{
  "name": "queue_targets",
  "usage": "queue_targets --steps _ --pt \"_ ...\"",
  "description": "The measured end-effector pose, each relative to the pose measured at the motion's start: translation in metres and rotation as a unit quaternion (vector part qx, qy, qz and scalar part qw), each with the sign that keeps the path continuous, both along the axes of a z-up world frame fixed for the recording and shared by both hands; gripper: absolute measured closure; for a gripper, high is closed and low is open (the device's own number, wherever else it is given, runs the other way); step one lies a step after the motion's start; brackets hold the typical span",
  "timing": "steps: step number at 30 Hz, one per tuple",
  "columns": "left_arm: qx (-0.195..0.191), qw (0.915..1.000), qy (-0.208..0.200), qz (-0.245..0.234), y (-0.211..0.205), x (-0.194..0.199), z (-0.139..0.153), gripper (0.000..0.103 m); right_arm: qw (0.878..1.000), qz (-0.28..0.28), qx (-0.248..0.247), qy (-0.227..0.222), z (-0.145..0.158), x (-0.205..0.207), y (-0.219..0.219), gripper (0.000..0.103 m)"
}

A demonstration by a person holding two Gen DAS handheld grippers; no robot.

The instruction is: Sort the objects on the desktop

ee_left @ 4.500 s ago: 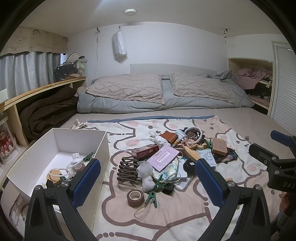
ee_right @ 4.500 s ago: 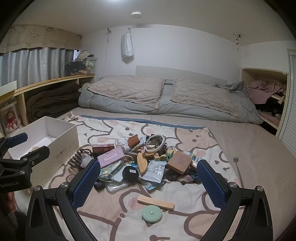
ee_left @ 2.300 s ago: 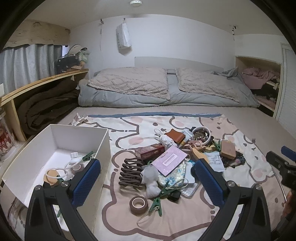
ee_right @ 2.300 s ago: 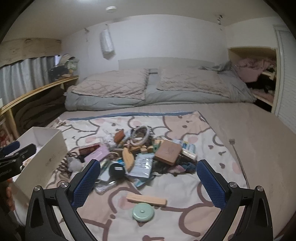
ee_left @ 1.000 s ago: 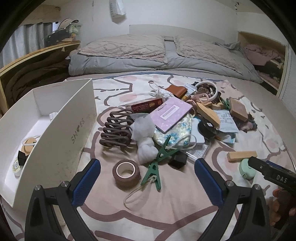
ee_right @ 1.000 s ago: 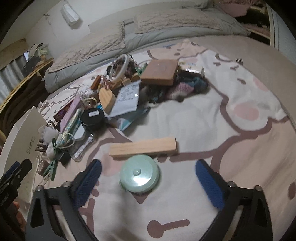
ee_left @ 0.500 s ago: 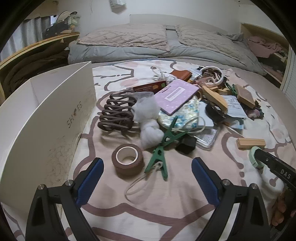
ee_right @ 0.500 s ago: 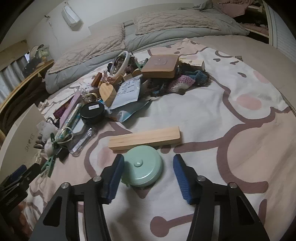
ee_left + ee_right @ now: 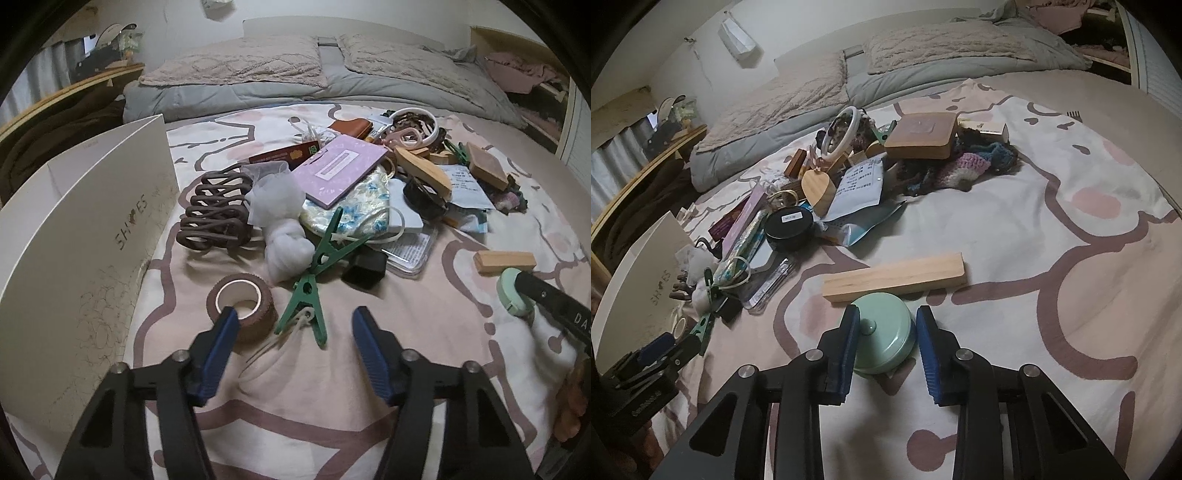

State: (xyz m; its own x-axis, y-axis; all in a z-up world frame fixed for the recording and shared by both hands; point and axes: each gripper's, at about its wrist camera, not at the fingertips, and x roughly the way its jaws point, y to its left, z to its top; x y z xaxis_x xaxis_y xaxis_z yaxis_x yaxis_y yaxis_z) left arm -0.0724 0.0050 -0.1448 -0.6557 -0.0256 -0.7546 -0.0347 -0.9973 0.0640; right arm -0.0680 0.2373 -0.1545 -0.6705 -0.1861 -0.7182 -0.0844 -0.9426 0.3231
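right gripper [image 9: 884,328]: fingers clamped on mint round case [image 9: 882,334] | left gripper [image 9: 291,328]: fingers closing, green clothespin [image 9: 308,291] between them, not yet pinched

On the patterned blanket [image 9: 332,387] there was one white shoebox [image 9: 85,236] at nine o'clock, one brown tape roll [image 9: 242,306], one brown claw clip [image 9: 216,212], and one lilac booklet [image 9: 338,168]. Green clothespins numbered two: one [image 9: 317,266] at centre, one [image 9: 456,149] at one o'clock. Wooden blocks counted two, a plain bar [image 9: 894,277] and a heart-shaped piece [image 9: 818,192]. One mint round case [image 9: 882,332], one black round tin [image 9: 789,227] and one white ring [image 9: 840,134] completed the tally.
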Motion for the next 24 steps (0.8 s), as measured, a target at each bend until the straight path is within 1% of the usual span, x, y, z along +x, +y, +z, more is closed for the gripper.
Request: queue_targets --steps 1,3,4,6,7,8,9,11,12,17,24 --pt "0.001 1.0000 0.000 0.000 -0.001 0.000 0.000 0.049 1.000 0.000 -0.001 -0.001 0.000 0.000 0.000 0.071" --pt "0.002 1.0000 0.000 -0.001 -0.001 0.001 0.000 0.060 1.000 0.000 -0.003 -0.003 0.000 0.000 0.000 0.071" --pt "0.001 1.0000 -0.001 -0.001 -0.001 0.001 0.000 0.063 1.000 0.000 -0.005 -0.003 0.000 0.000 0.001 0.071" --pt "-0.004 1.0000 -0.003 0.000 -0.001 0.001 0.000 0.075 1.000 0.001 -0.007 -0.005 0.000 0.000 0.001 0.071" --pt "-0.003 1.0000 -0.004 -0.001 -0.001 0.001 0.000 0.078 1.000 0.001 -0.007 -0.005 0.001 0.001 0.001 0.071" --pt "0.000 1.0000 -0.005 -0.003 -0.001 0.002 0.000 0.086 1.000 0.002 -0.007 -0.005 0.001 0.001 0.000 0.071" --pt "0.006 0.9999 -0.009 -0.004 -0.002 0.002 0.000 0.092 1.000 0.003 -0.008 -0.005 0.001 0.001 0.000 0.071" --pt "0.008 0.9999 -0.009 -0.005 -0.002 0.004 -0.001 0.093 1.000 0.007 -0.010 -0.004 0.002 0.002 -0.001 0.071" --pt "0.006 0.9999 -0.007 -0.006 -0.002 0.006 0.000 0.097 1.000 0.009 -0.011 -0.003 0.003 0.003 -0.002 0.071" --pt "0.015 0.9998 0.000 -0.016 -0.001 0.015 0.003 0.101 1.000 0.022 -0.005 0.010 0.011 0.008 -0.007 0.071" --pt "0.032 0.9988 0.001 -0.038 0.000 0.027 0.004 0.101 0.999 0.034 -0.008 0.010 0.012 0.013 -0.011 0.071"
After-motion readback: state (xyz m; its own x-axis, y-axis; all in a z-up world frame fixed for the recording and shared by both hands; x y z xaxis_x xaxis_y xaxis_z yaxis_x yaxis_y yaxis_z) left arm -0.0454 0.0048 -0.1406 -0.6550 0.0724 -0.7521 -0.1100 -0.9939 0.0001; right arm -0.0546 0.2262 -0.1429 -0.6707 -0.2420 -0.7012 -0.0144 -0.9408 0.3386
